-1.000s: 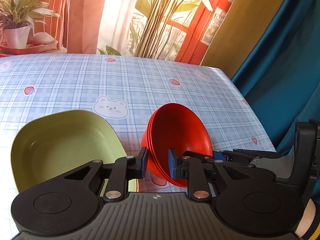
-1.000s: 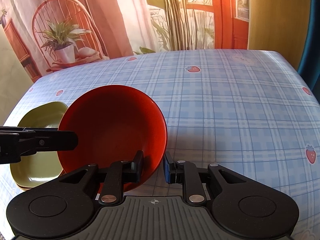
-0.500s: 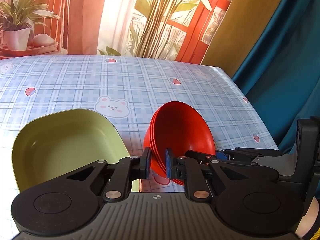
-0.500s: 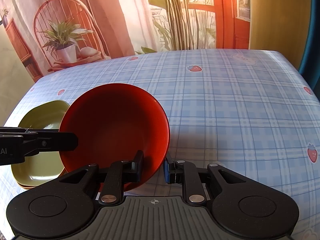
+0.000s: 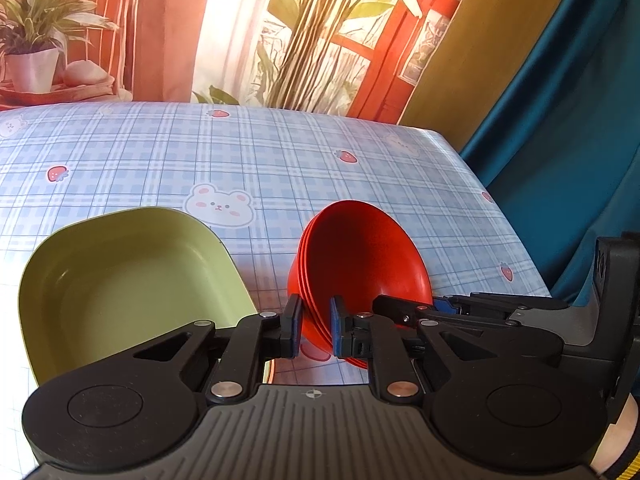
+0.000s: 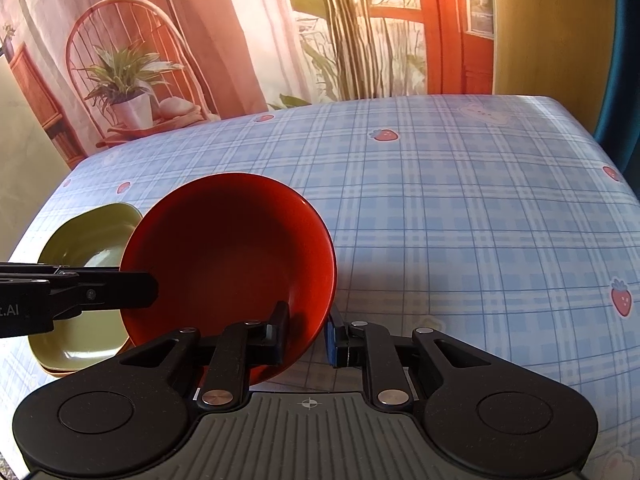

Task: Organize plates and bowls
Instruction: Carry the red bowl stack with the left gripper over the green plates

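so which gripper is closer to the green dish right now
Left. The left gripper clamps the red bowls' rim right beside the green dish. The right gripper grips the bowls' opposite rim, farther from the dish.

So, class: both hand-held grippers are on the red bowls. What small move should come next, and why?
Probably lift together. The left hand-held gripper and right hand-held gripper pinch opposite rims of the tilted red bowl stack, beside the green plates.
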Demonstrator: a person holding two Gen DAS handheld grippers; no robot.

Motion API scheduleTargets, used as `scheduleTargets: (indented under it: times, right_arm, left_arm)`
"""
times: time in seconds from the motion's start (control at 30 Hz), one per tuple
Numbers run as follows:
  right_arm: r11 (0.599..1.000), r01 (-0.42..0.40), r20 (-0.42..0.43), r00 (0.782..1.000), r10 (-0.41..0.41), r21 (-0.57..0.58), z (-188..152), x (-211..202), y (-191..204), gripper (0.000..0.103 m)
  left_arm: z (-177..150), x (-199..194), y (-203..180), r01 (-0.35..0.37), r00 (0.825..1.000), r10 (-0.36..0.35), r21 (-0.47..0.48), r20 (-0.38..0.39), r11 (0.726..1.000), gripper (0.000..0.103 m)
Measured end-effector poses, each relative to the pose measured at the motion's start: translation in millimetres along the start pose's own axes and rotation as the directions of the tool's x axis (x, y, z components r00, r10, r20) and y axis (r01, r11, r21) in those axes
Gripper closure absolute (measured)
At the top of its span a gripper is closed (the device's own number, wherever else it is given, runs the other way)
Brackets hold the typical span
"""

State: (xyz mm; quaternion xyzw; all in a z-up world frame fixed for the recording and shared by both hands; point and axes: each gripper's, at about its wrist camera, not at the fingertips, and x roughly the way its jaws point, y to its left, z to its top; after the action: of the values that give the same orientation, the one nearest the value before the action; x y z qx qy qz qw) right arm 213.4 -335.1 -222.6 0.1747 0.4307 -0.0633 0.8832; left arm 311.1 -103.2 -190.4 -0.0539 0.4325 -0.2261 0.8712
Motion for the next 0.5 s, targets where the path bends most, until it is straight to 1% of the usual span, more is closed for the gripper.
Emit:
scheduleTargets:
  times: [0.23, 0.5]
  right_arm:
    - [1.0, 0.01, 0.015, 1.0, -0.009, -0.003, 2, -12, 1, 0.087]
    - [1.0, 0.01, 0.039, 0.999, -0.009, -0.024, 9, -28, 16, 0.087]
  left_arm:
    - [-1, -12, -2, 0.01, 1.0, -0.01, 0.002, 0.018, 1.0, 0.087]
    - [-1, -32, 2, 0.007, 0.999, -0.007, -0.003, 0.054, 1.0, 0.087]
